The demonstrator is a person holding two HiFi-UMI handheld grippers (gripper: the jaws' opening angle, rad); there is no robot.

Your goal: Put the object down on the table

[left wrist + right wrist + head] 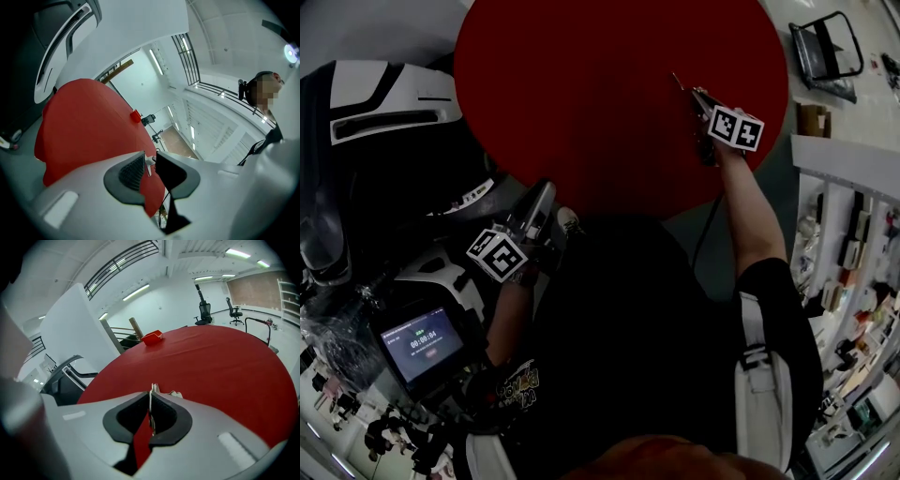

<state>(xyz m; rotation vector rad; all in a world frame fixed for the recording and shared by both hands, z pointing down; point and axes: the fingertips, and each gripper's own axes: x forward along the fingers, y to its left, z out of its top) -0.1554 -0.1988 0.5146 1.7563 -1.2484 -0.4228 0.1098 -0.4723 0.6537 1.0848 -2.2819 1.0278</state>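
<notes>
One thin pale strip (151, 389) stands upright between the pads of the right gripper (151, 408). The jaws are pressed on it from both sides, and its top end pokes out past their tips. In the head view the strip (677, 82) sticks out of the right gripper (697, 96) toward the far left. It is held over the right part of the round red table (581, 94); whether it touches the top I cannot tell.

The left gripper (546, 192) is at the table's near edge, well apart from the right one. Its own view shows the left gripper (151, 164) with the jaws a narrow gap apart. Nothing is pinched, and the red table (84, 126) shows through the gap.

A small red box (152, 337) lies on the table's far side, alone; the left gripper view shows the box (135, 116) too. Beyond the table (225, 366) stand two office chairs (205, 312). At the near left of the head view a lit screen (420, 342) faces up.
</notes>
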